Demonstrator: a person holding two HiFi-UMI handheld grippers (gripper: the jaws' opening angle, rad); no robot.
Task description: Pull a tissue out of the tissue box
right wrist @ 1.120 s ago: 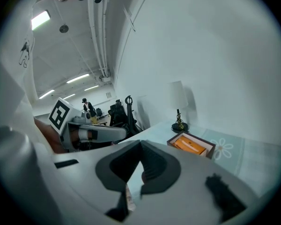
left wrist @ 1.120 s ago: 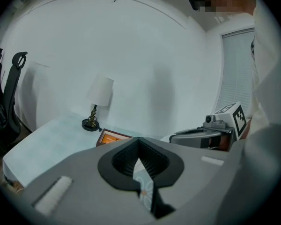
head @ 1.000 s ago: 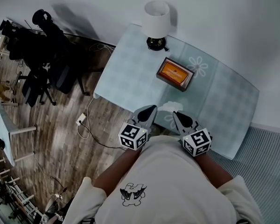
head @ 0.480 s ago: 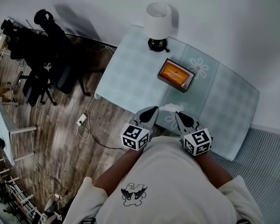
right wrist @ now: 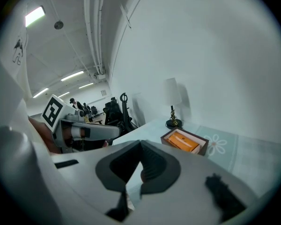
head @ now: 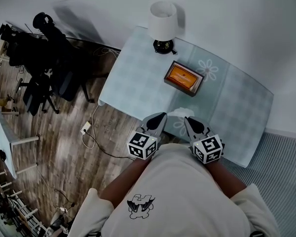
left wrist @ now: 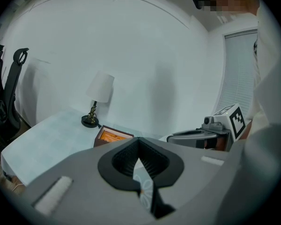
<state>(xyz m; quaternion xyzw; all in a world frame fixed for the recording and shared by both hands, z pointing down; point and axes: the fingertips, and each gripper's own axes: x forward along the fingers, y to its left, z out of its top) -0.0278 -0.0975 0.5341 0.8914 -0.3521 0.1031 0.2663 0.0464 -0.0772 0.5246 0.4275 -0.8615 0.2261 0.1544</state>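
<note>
Left gripper (head: pixel 161 115) and right gripper (head: pixel 187 120) both empty, jaws together, at the table's (head: pixel 133 78) near edge; tissue box (head: pixel 184 78) at 12 o'clock, 5 o'clock of lamp (head: pixel 163 21); best to reach in, open one, pinch tissue at the orange top, steady box with the other.

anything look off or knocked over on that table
Nothing stands out: the lamp stands upright near the far edge of the table, and the tissue box sits flat beside it, lined up with that edge.
</note>
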